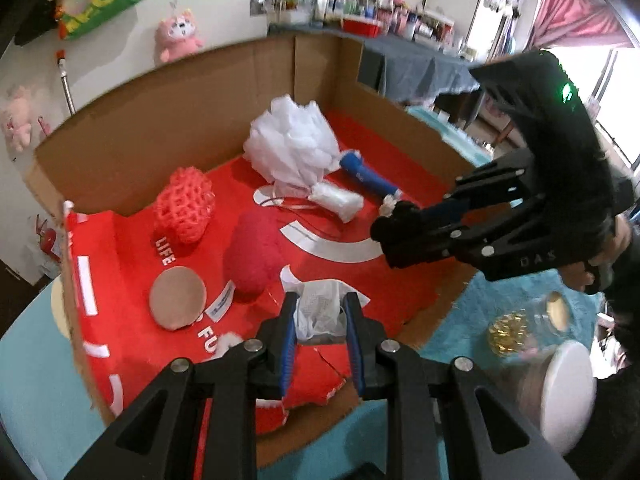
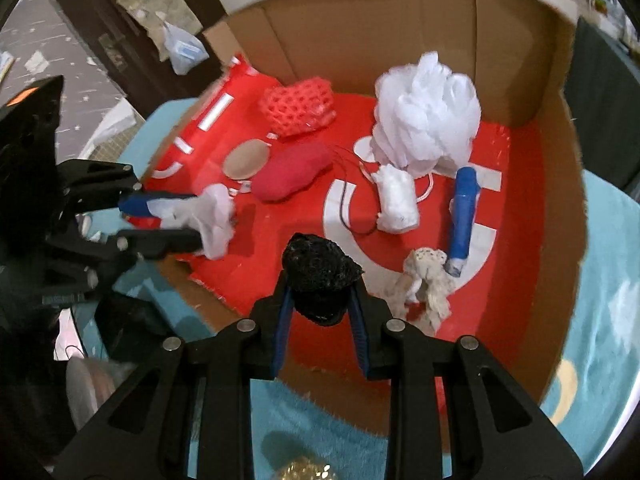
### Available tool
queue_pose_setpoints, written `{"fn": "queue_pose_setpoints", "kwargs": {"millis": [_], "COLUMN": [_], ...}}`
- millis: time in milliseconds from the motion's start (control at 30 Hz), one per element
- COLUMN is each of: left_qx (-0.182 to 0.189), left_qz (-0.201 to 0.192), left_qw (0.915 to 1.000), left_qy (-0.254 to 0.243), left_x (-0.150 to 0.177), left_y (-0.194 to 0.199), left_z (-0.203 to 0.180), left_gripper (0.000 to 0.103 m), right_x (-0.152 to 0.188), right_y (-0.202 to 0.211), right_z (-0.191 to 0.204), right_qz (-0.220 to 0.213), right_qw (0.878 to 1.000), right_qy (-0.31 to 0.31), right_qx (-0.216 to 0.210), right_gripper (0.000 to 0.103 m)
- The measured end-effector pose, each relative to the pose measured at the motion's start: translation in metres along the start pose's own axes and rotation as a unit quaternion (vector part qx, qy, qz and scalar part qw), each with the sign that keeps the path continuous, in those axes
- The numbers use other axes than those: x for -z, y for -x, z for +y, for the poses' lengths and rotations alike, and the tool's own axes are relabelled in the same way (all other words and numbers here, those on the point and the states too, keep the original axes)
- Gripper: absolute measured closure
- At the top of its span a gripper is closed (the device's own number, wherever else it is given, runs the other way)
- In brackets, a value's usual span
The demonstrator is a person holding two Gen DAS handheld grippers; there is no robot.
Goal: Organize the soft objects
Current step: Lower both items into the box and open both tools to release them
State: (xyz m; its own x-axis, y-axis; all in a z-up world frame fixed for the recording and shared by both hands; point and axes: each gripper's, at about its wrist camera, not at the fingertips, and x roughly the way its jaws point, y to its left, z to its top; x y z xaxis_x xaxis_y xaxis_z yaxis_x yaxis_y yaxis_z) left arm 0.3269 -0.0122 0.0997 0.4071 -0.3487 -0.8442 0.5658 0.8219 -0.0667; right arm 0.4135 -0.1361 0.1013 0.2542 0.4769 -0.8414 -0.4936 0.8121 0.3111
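My left gripper point(image 1: 320, 316) is shut on a white mesh cloth point(image 1: 318, 312) over the near edge of the cardboard box point(image 1: 160, 128); it also shows in the right wrist view point(image 2: 192, 216). My right gripper point(image 2: 320, 296) is shut on a black mesh scrubber point(image 2: 318, 272) above the box's red lining, and shows in the left wrist view point(image 1: 384, 232). Inside lie a white bath pouf point(image 1: 292, 148), a red net sponge point(image 1: 186, 208), a red plush pad point(image 1: 252, 256), a tan round pad point(image 1: 178, 298), a blue roll point(image 1: 370, 178), a white wad point(image 1: 338, 200) and a cream lace cloth point(image 2: 428, 280).
The box stands on a teal fluffy mat point(image 2: 612, 280). A glass jar with gold scrubbers point(image 1: 520, 328) and a white lid point(image 1: 568, 392) sit right of the box. A cluttered shelf point(image 1: 380, 24) and plush toys point(image 1: 176, 36) are behind.
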Motion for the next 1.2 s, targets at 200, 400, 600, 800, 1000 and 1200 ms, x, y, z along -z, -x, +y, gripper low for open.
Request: {"fn": "queue_pose_setpoints", "kwargs": {"millis": [200, 400, 600, 800, 1000, 1200], "left_qx": [-0.003, -0.007, -0.010, -0.012, -0.014, -0.013], "left_qz": [0.044, 0.061, 0.061, 0.053, 0.042, 0.016], "left_qw": [0.9990, 0.9981, 0.9980, 0.9983, 0.9986, 0.9987], "left_qy": [0.007, 0.008, 0.013, 0.021, 0.028, 0.047], "left_x": [-0.007, -0.005, -0.006, -0.007, 0.000, 0.006], "left_y": [-0.033, -0.046, -0.051, -0.051, -0.036, -0.012], "left_z": [0.003, 0.005, 0.007, 0.010, 0.012, 0.018], "left_gripper": [0.079, 0.079, 0.076, 0.062, 0.051, 0.040], "right_x": [-0.012, -0.016, -0.017, -0.019, -0.020, -0.023], "right_y": [-0.020, -0.031, -0.037, -0.040, -0.037, -0.025], "right_z": [-0.004, -0.009, -0.008, -0.007, -0.005, 0.003], "right_qz": [0.036, 0.056, 0.063, 0.062, 0.060, 0.034], "right_qw": [0.999, 0.998, 0.997, 0.997, 0.997, 0.998], "right_qy": [-0.014, -0.028, -0.029, -0.033, -0.032, -0.021], "right_qx": [0.012, 0.018, 0.027, 0.031, 0.039, 0.058], "right_gripper": [0.077, 0.077, 0.077, 0.074, 0.071, 0.032]}}
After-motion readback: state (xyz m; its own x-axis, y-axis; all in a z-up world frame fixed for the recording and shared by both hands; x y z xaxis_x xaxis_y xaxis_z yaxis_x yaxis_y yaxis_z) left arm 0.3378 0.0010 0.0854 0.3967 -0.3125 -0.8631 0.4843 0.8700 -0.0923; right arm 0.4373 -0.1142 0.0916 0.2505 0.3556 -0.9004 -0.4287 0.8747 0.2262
